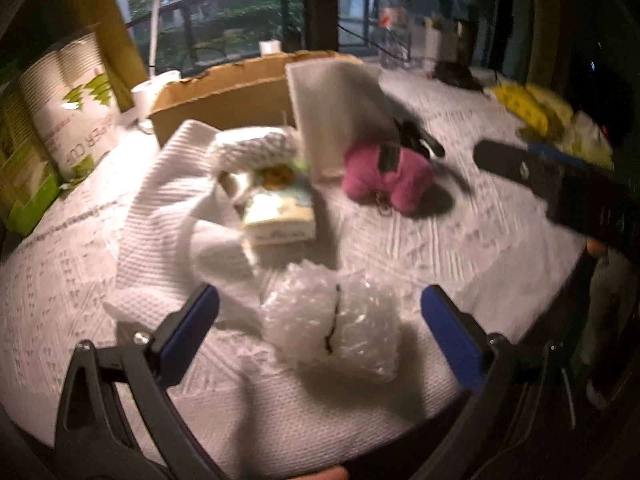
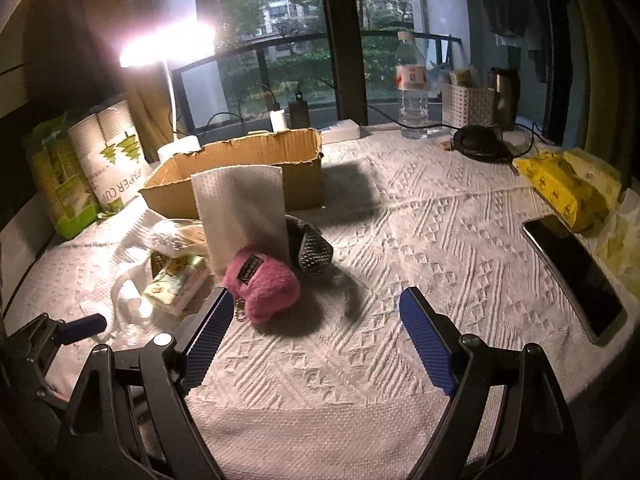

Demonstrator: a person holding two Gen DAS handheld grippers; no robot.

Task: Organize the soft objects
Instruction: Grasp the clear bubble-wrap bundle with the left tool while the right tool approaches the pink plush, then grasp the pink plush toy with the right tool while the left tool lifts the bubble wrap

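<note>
item: bubble-wrap bundle [image 1: 334, 330], lay on the white cloth [image 1: 460, 240] between the wide-apart jaws of the left gripper [image 1: 320, 326], cardboard box [image 1: 224, 98] beyond; right gripper [image 2: 316, 338] gaped empty near pink plush [image 2: 262, 286]; best closed gently on the bundle's middle

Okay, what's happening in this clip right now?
A person is sorting soft items on a table. Both grippers are open and hold nothing. The left gripper hovers over a bubble wrap bundle, jaws either side. The right gripper faces a pink plush. The cardboard box waits behind.
</note>
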